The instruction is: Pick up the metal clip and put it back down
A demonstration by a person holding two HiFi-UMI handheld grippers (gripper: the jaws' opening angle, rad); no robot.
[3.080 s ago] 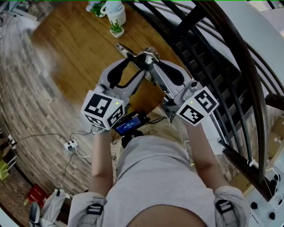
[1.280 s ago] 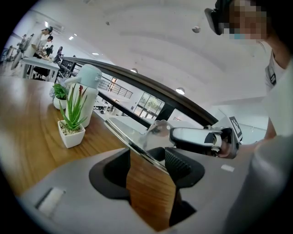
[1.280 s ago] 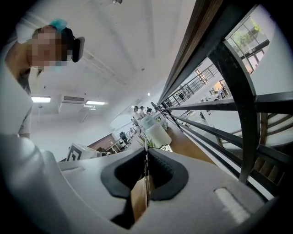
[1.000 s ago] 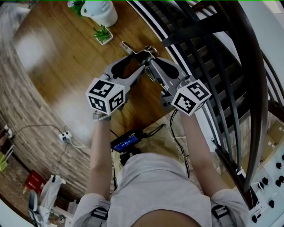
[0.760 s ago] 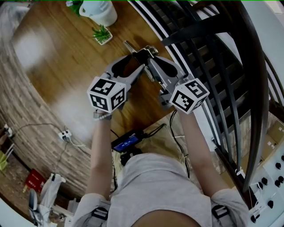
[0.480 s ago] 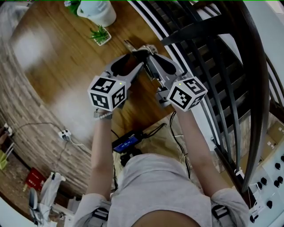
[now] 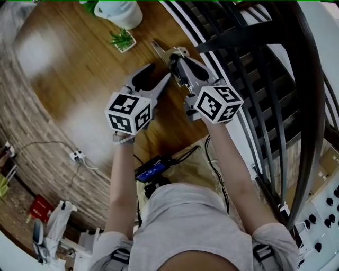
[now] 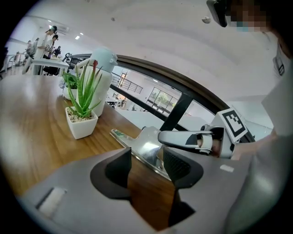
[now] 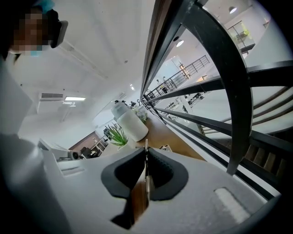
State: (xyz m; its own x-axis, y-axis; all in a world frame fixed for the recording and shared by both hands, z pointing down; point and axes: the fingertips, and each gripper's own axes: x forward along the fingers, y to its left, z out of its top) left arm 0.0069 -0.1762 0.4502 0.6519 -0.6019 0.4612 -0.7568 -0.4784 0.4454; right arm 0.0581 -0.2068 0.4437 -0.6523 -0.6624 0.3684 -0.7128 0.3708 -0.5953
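A flat shiny metal clip [image 7: 161, 51] hangs above the wooden table [image 7: 79, 69], near its far right edge. My right gripper [image 7: 175, 57] is shut on it. In the right gripper view the clip [image 9: 146, 153] shows edge-on as a thin blade pinched between the pads of that gripper [image 9: 146, 171]. My left gripper [image 7: 155, 74] is just short of the clip, to its near left, and its jaws are closing. In the left gripper view the clip [image 8: 145, 145] lies just beyond those wide jaws [image 8: 147, 164], and the pads do not press on it.
A small potted plant [image 7: 123, 39] and a white jug [image 7: 124, 11] stand at the table's far side, left of the clip. A black railing [image 7: 254, 79] runs close along the right. The table's curved edge drops to a floor with cables [image 7: 79, 157].
My right gripper has carried the clip farther away and to the right. The left gripper, earlier meeting it at the clip, now sits apart from it.
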